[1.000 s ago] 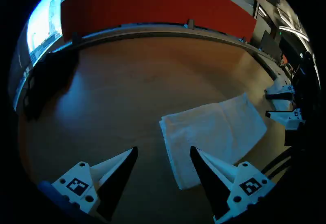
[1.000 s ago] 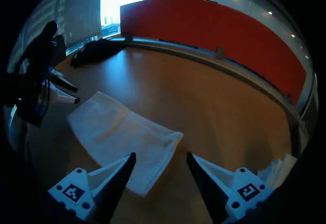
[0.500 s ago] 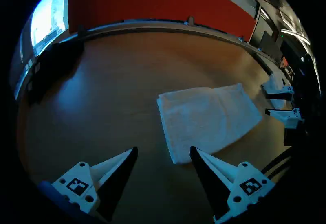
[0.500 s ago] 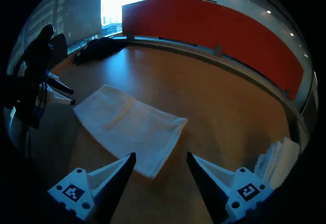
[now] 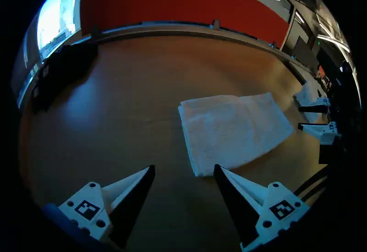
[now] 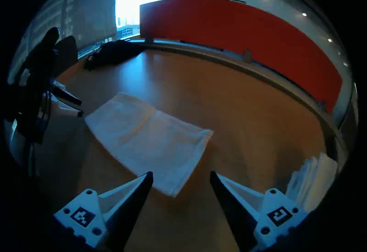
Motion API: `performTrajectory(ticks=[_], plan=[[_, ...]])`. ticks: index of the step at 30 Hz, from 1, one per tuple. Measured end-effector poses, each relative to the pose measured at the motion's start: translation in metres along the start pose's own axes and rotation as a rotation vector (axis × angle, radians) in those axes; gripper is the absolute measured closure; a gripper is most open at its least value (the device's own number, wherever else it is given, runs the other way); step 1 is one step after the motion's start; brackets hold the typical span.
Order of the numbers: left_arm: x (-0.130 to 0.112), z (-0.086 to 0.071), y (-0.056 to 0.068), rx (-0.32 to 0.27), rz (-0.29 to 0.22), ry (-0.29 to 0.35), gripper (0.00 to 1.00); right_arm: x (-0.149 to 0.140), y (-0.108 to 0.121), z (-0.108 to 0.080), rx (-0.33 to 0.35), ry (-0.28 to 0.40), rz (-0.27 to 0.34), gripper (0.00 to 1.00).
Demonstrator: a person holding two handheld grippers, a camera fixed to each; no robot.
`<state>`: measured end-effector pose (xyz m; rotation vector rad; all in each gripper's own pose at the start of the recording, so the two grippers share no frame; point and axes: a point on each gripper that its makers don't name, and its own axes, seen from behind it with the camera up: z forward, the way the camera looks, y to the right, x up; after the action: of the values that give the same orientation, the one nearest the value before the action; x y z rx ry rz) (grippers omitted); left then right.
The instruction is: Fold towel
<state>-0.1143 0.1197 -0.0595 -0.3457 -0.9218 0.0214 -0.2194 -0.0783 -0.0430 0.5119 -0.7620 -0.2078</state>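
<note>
towel (image 5: 234, 130) — apparently flat — on table (image 5: 133, 91)

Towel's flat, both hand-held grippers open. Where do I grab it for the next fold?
Probably the two near corners. The towel lies flat, its long near edge facing both hand-held grippers: one corner just ahead of the left hand-held gripper, the other ahead of the right hand-held gripper. Come in low from the near side, sliding one finger under.

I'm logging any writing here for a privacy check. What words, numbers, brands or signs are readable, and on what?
No readable text.
Left hand-held gripper: black-and-white square markers, patterns, not letters.
Right hand-held gripper: same kind.
Towel, table, red panel: no writing seen.
</note>
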Motion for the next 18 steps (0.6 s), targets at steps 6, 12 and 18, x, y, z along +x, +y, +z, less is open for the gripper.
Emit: performTrajectory(ticks=[6, 12, 18], plan=[[-0.005, -0.005, -0.001, 0.008, -0.006, -0.001, 0.05, -0.005, -0.002, 0.000, 0.006, -0.007, -0.009, 0.04], [-0.014, -0.014, -0.004, 0.026, -0.023, 0.002, 0.05, -0.013, -0.003, 0.001, 0.021, -0.021, -0.026, 0.04], [-0.029, -0.028, -0.010, 0.050, -0.053, 0.001, 0.05, -0.020, -0.008, 0.003, 0.053, -0.045, -0.068, 0.05]])
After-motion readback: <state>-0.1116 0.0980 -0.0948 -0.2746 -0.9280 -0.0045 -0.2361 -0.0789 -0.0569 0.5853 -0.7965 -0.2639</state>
